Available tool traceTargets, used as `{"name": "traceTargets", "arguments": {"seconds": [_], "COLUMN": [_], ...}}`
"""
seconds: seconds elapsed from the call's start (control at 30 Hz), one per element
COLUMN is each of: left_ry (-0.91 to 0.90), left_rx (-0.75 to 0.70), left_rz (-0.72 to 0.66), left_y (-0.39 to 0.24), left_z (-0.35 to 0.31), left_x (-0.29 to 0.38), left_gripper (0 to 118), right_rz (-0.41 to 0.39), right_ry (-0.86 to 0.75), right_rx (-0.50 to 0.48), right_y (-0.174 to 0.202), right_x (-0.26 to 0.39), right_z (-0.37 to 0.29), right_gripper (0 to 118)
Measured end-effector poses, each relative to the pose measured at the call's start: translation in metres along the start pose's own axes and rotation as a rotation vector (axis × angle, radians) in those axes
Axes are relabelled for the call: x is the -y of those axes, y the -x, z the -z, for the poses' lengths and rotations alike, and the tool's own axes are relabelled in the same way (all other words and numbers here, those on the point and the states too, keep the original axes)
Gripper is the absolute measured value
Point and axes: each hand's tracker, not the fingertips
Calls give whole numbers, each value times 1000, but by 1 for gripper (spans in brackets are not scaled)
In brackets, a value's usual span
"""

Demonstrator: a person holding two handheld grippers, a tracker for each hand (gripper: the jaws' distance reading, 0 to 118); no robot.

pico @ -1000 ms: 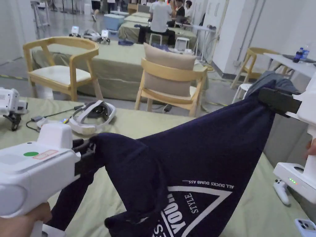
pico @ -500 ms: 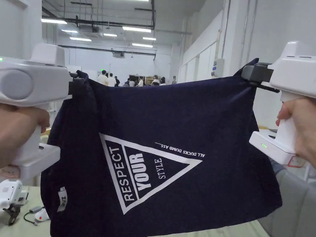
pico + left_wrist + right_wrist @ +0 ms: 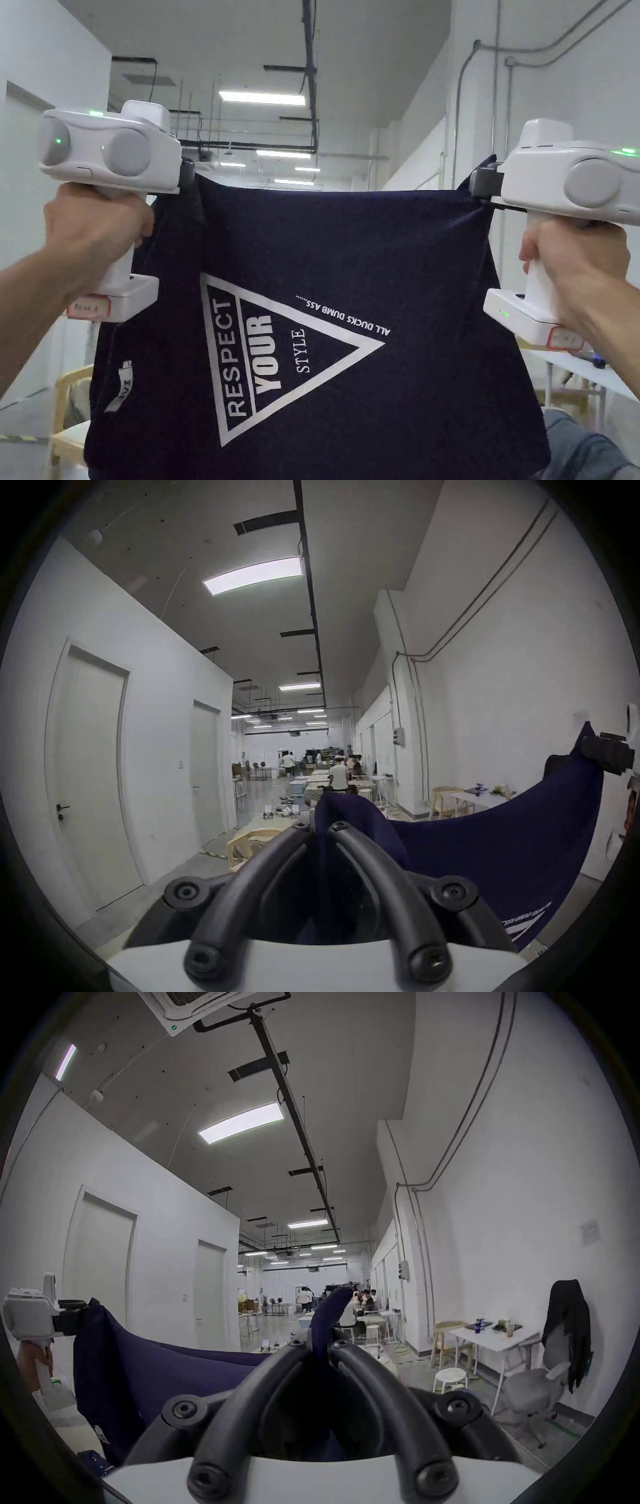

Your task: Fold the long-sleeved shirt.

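**Both grippers clamp the shirt's top corners, cloth hanging flat in the air**

The left gripper [image 3: 186, 176] is closed on the upper left corner of the navy long-sleeved shirt [image 3: 350, 262]. In the left gripper view its two black jaws meet with a ridge of dark cloth pinched between them [image 3: 320, 826]. The right gripper [image 3: 478, 182] is closed on the upper right corner, and in the right gripper view a tongue of the same cloth sticks up out of the meeting jaws [image 3: 320, 1338]. A hand wraps each white handle: the left hand [image 3: 94, 231] and the right hand [image 3: 575, 262].

Both grippers sit at about the same height, well apart, so the top edge of the shirt runs nearly straight between them with a slight sag. The body of the shirt hangs down from that edge as a flat panel in front of the person, facing the head camera, with a white triangle print [image 3: 275, 350] on it. At the left side the cloth bunches into a vertical fold below the left gripper, and a small white tag [image 3: 122, 387] shows low on that side.

Behind the shirt, a wooden chair [image 3: 65, 406] stands low at the left, and a white desk [image 3: 491, 1335] with bottles on it stands by the right wall, beside an office chair draped with a dark garment [image 3: 568, 1324]. No container is visible.
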Motion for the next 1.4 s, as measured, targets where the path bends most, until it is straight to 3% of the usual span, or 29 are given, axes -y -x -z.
{"name": "traceTargets", "arguments": {"seconds": [0.2,0.3,0.4,0.7,0.97,1.17,1.3,1.4], "left_ry": [-44,-76,-86,136,367,462,534,597], "left_rx": [-40,-44,-48,49,206,299,406,478], "left_rz": [47,25,61,151,153,119,137,127], "left_y": [-9,-9,-13,-10,-1,3,5,8], "left_z": [68,87,96,94,20,-60,-133,-192], "left_x": [-15,-21,-19,129,296,368,407,438], "left_gripper": [7,7,7,7,7,7,7,7], "right_rz": [-5,-42,-30,35,107,136,59,71], "right_ry": [-39,-71,-80,145,394,487,559,620], "right_rx": [29,55,45,26,34,28,4,1], "right_y": [3,5,-1,-29,-48,-65,-65,-67], "right_x": [4,9,20,154,310,383,416,446], "right_z": [60,82,96,89,7,-92,-172,-231], "right_gripper": [4,4,4,4,4,4,4,4]}}
